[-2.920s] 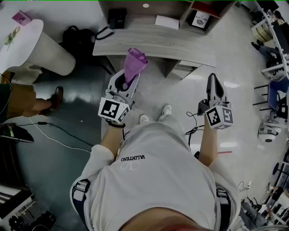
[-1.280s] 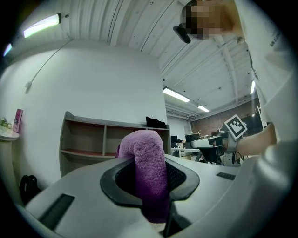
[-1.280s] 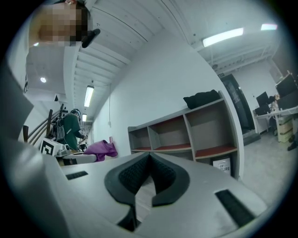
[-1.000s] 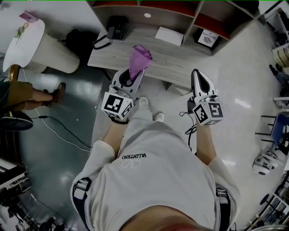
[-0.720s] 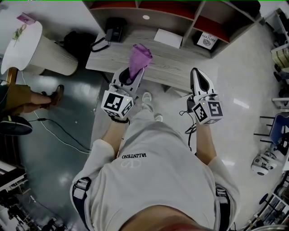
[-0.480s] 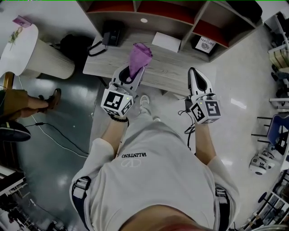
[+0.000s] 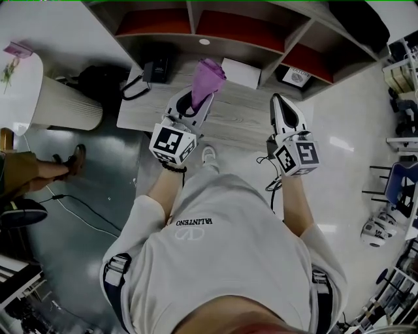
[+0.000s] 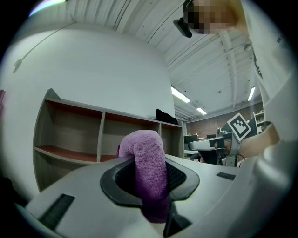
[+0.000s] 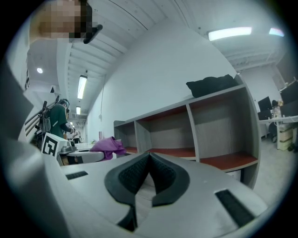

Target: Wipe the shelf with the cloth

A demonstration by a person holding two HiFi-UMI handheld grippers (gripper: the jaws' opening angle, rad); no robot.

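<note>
1. Now clamped tight on the purple cloth (image 8: 149,162) with the left gripper (image 7: 194,104), leaving a thick wad standing past the tips, probably to serve as the wiping pad.
2. Held up in front of the shelf (image 7: 192,16), above the desk (image 7: 241,117) that stands below it, and touching no board; judged to be the approach, with wiping not begun.
3. Pressed together on nothing at the right gripper (image 9: 149,158), short of the shelf and before its right-hand part, likely parked clear of the wiping path.
4. Aimed at the open, red-floored compartments of the shelf; hard to say which one.
5. Next, probably calling for a reach forward to the shelf and a flat press of the wad onto a board; worth minding the white box (image 7: 240,72) lying just below the shelf.
</note>
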